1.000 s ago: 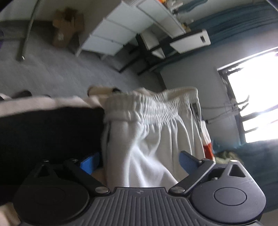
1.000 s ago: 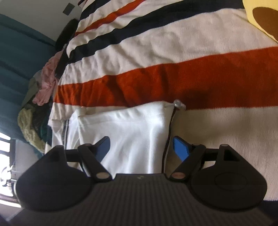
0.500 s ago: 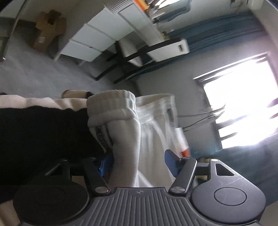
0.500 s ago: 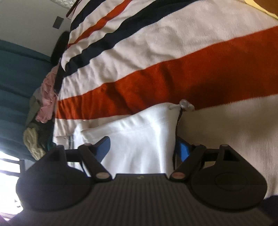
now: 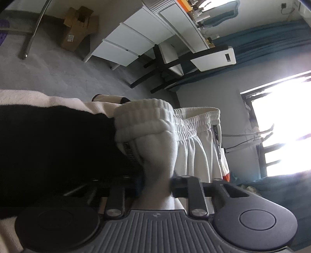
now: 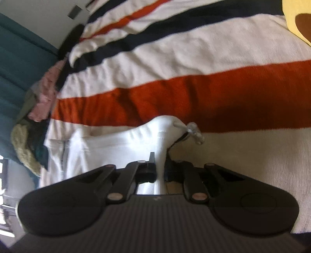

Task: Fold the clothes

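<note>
White shorts [image 5: 196, 153] with an elastic waistband and a black lettered side stripe lie on a striped blanket. In the left wrist view my left gripper [image 5: 155, 183] is closing on a bunched corner of the waistband [image 5: 143, 120], and its fingers press the white fabric from both sides. In the right wrist view my right gripper [image 6: 160, 167] is shut on the far corner of the white shorts [image 6: 120, 148]. That corner is pulled into a peak, and a cord with a clear tip [image 6: 194, 132] sticks out of it.
The striped blanket [image 6: 194, 93] in cream, red and navy covers the bed. Loose clothes [image 6: 38, 101] are heaped at its left edge, and a yellow cushion [image 6: 297, 15] lies top right. Beyond the bed are grey floor, white drawers [image 5: 136, 42], a cardboard box [image 5: 77, 25] and a bright window [image 5: 281, 120].
Both grippers went from wide open to closed on the white fabric. The waistband corner bunched up between the left fingers, and the right corner rose into a peak.
</note>
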`<state>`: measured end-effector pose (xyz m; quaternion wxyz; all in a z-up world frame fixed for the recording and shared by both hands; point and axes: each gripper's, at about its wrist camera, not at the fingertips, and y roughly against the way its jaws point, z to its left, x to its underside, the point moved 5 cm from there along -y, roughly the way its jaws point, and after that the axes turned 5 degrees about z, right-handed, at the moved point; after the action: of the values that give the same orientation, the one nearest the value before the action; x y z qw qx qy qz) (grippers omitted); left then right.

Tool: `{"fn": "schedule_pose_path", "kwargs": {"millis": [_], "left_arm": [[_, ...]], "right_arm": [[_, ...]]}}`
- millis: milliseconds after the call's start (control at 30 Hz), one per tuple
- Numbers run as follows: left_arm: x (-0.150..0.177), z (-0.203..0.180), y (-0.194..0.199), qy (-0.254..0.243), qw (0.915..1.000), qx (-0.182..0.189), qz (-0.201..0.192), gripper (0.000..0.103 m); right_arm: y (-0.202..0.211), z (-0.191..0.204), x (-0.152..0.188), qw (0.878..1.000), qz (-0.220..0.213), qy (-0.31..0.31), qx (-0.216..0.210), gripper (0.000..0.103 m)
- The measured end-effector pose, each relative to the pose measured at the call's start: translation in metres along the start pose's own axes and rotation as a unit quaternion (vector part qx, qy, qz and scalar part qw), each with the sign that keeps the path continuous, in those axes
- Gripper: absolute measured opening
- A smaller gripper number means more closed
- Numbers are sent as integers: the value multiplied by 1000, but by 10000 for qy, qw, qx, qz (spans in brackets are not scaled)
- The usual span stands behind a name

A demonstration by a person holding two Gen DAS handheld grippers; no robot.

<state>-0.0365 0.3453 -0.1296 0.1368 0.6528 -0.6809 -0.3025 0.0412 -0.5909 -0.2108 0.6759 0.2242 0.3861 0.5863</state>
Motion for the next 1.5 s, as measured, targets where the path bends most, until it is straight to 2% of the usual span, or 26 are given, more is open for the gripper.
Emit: {"fn": "schedule_pose_path", "kwargs": {"millis": [167, 467, 633, 800, 967, 1033, 1200, 1300, 1400, 1500], "left_arm": [[-1, -10, 20, -168, 9988, 415, -175, 14], [2, -37, 64, -476, 9916, 928, -761, 11], [1, -71, 81, -972, 9831, 994, -1191, 11], [0, -117, 70, -1110, 9788, 1004, -1400, 11], [-3, -179, 24, -1473, 9704, 947, -1664, 11], [-6, -207, -7, -1511, 9709, 901, -1625, 11], [-3, -262, -86, -1785, 9673, 735, -1646, 11], [-2, -276, -139, -1922, 9669, 533, -1589, 11], [-2, -277, -188, -1938, 9694, 297, -1478, 11], [3, -272, -223, -2070, 9681, 7, -1409, 12]], "right_arm": [[20, 4, -6, 9978, -77, -13, -654, 9], [52, 5, -12, 9922, -157, -225, -1220, 9], [61, 36, -19, 9889, -203, 107, -1468, 9], [55, 91, -31, 9869, -240, 369, -1552, 8], [29, 175, -37, 9834, -507, 841, -1523, 8], [9, 212, -38, 9819, -648, 1018, -1461, 8], [-70, 278, -26, 9823, -872, 1394, -895, 8], [-120, 304, -12, 9805, -929, 1609, -635, 8], [-169, 321, 3, 9770, -926, 1890, -339, 8], [-208, 329, 18, 9721, -968, 2131, -160, 9]]}}
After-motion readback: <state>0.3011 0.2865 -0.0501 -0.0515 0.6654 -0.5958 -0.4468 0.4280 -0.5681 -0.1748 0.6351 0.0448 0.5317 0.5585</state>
